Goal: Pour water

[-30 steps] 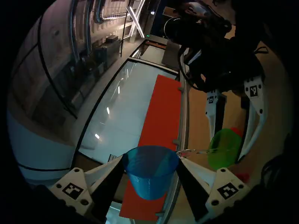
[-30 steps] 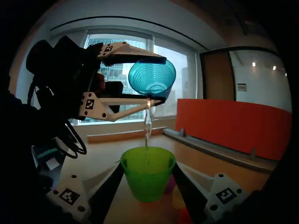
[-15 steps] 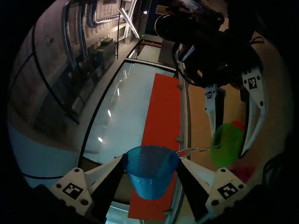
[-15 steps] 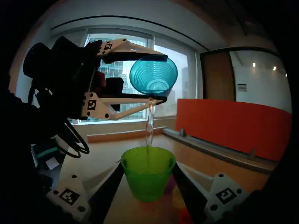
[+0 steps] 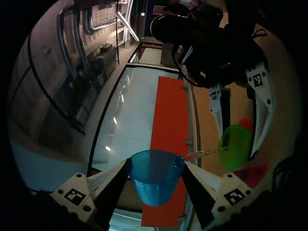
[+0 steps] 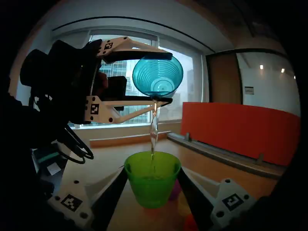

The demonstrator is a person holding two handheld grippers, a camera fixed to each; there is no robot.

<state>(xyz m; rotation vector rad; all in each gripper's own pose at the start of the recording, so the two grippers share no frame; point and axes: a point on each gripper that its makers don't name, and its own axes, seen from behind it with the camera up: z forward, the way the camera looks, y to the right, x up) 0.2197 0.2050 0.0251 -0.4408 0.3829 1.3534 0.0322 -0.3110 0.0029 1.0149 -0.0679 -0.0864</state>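
Blue cup point(image 6: 158, 77), pinched and tipped in the jaws of the left gripper point(image 5: 155, 166), spills a thin water stream point(image 6: 153, 131) into the green cup point(image 6: 152, 179) (seemingly part-filled) pinched by the right gripper point(image 6: 152, 171) over the tabletop point(image 6: 111, 161).

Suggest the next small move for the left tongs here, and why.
Probably tip the blue cup slightly further. The left tongs hold it on its side above the green cup in the right tongs; a thin water stream falls from its rim into the green cup's mouth, so alignment looks fine and flow is thin.
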